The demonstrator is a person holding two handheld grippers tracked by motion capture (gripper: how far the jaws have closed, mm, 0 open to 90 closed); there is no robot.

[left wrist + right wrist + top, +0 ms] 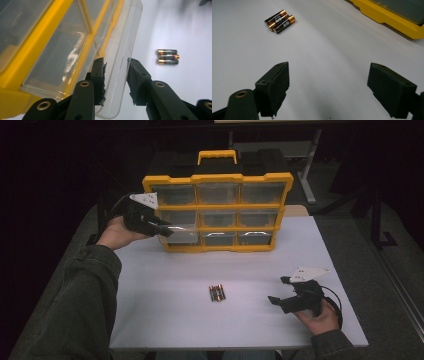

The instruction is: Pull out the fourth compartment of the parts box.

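A yellow organizer (218,179) with clear drawers stands upright at the back of the white table (165,320). My left gripper (166,230) is at its bottom-left clear drawer (181,236), which sticks out a little from its slot. In the left gripper view the jaws (116,72) straddle the front lip of that clear drawer (117,50), and both pads sit against it. Three batteries (217,293) lie side by side mid-table, also in the left gripper view as batteries (168,56). My right gripper (278,290) hovers open to their right, with nothing between its jaws (328,82); the batteries (279,21) lie ahead of it to the left.
The organizer's yellow base (392,18) runs across the far right of the right gripper view. A handle (217,155) tops the organizer. A dark table frame (310,175) stands behind on the floor. Bare white table surrounds the batteries.
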